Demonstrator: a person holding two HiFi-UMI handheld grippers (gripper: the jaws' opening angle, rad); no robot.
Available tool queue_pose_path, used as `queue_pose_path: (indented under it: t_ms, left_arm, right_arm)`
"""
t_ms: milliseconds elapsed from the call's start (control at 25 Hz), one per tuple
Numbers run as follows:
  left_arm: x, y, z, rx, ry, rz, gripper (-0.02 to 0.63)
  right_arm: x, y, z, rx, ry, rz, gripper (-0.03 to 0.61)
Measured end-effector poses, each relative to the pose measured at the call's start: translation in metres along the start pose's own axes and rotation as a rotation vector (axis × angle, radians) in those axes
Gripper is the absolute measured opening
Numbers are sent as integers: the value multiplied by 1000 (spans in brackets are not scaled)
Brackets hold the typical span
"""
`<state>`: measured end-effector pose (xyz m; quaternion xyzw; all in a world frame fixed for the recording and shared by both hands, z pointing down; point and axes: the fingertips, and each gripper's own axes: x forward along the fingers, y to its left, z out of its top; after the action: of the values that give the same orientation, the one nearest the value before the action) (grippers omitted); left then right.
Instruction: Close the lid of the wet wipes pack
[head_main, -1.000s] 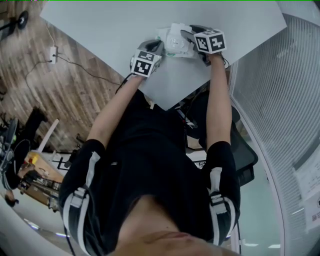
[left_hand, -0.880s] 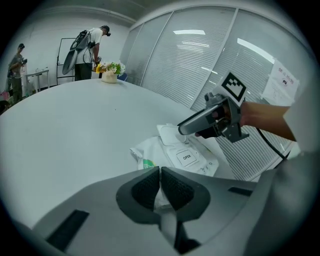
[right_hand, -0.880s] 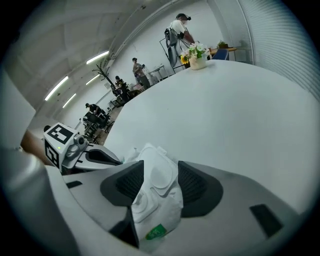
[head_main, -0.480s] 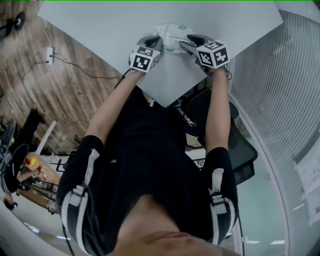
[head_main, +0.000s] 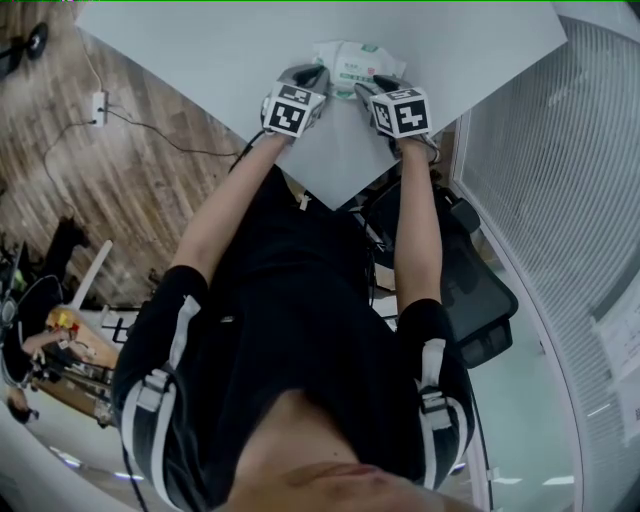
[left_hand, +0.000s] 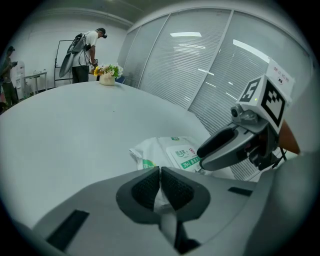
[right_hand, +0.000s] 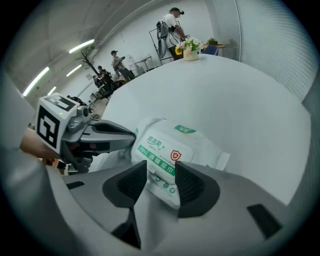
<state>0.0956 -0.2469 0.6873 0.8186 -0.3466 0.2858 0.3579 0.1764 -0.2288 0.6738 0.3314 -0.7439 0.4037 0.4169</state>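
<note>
While the person leans over the broad pale-grey surface (head_main: 180, 40), a soft white plastic wet wipes pack (head_main: 352, 60) with a green-striped label lies flat near the surface's close corner, right between the two hand-held tools. The left gripper (head_main: 312, 72), grey with a black-and-white marker cube on its back, sits at the pack's left end. Seen along its own jaws, the ribbed dark pads are almost together and nip a fold of the pack's white film between them. The right gripper (head_main: 368, 88), built the same way, slants down at the pack's near right end. Its jaws stand fairly wide and have just been closing a little; the near end of the pack shows in the gap between the pads, and neither pad presses on it. The pack's rectangular lid (right_hand: 165, 147), printed with a green band and a small red shield, lies flat against the top of the pack. At the far end of the surface stands a small vase of yellow and white flowers (right_hand: 189, 49), with a standing person (right_hand: 172, 22) just behind it, and a glass wall with pale blinds (left_hand: 200, 65) runs along one side.
</note>
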Motion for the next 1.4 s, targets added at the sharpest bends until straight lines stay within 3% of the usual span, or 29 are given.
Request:
queue_pose_path:
  t_ms: [200, 720, 880, 1000, 1120, 1400]
  left_arm:
    - [-1, 0, 0, 7, -2, -7, 26]
    - [-4, -1, 3, 26, -15, -22, 26]
    - [-3, 0, 1, 26, -25, -23, 26]
    - [-2, 0, 2, 29, -25, -25, 26]
    - [-3, 0, 3, 28, -21, -30, 26]
    - [-3, -1, 3, 25, -13, -34, 26]
  right_arm:
    - [7, 1, -1, -49, 42, -198, 184]
    - [11, 5, 4, -174, 138, -331, 184]
    - [14, 4, -1, -218, 135, -331, 184]
    - [14, 9, 2, -387, 129, -348, 178]
    - [16, 19, 1, -554, 149, -374, 107]
    - [16, 22, -2, -491, 132, -293, 72]
